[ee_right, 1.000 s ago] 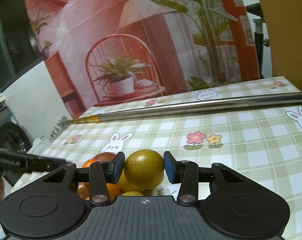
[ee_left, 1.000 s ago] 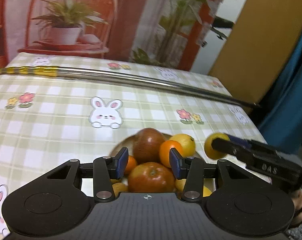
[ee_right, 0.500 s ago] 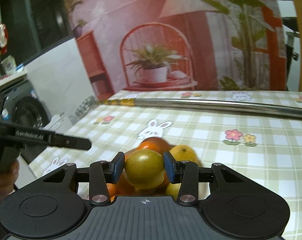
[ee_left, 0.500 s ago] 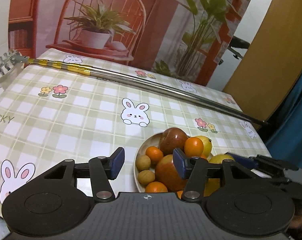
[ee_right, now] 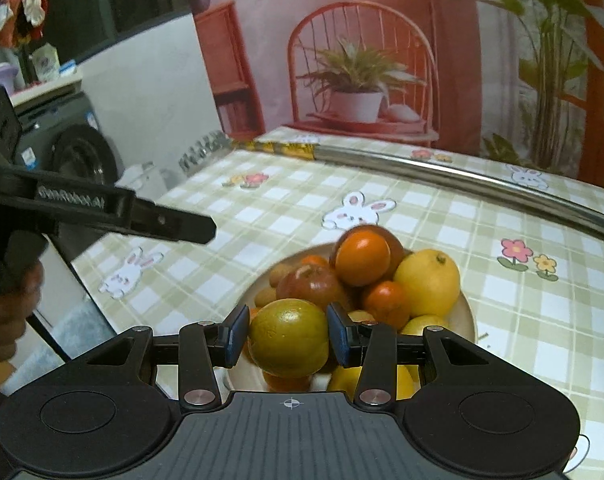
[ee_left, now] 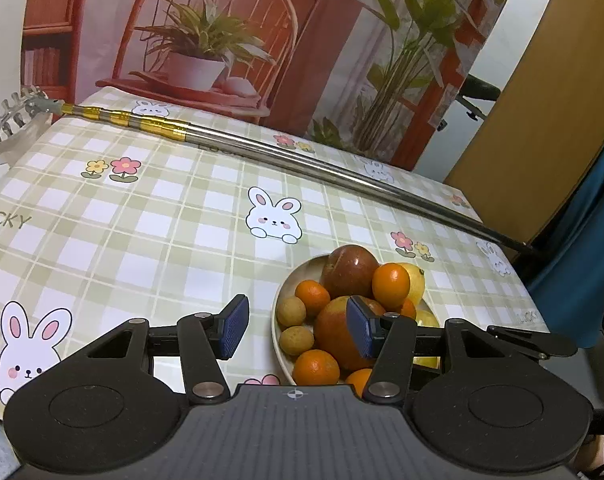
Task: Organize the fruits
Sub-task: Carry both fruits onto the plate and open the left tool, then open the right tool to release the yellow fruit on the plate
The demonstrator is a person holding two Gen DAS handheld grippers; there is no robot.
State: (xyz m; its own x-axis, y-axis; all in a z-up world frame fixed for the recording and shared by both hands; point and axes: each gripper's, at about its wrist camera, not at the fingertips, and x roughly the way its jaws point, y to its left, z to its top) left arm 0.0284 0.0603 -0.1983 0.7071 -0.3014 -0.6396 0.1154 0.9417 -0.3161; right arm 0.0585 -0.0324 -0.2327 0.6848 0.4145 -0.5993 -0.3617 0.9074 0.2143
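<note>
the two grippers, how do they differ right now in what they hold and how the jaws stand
The right gripper is shut on a greenish-yellow citrus fruit, pads pressing both its sides; the left gripper is open with nothing between its pads, its jaws having just been opening. The right one's jaws stand narrower than the left one's. The right one sits over the fruit plate; the left one sits at the plate's left edge. Both have blue pads and point down at the table.

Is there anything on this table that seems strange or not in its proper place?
Yes: a long metal pole with a claw-like head lies diagonally across the tablecloth behind the fruit plate. It has nothing to do with fruit, and its head sticks out past the table edge. The fruit looks unspilled.
</note>
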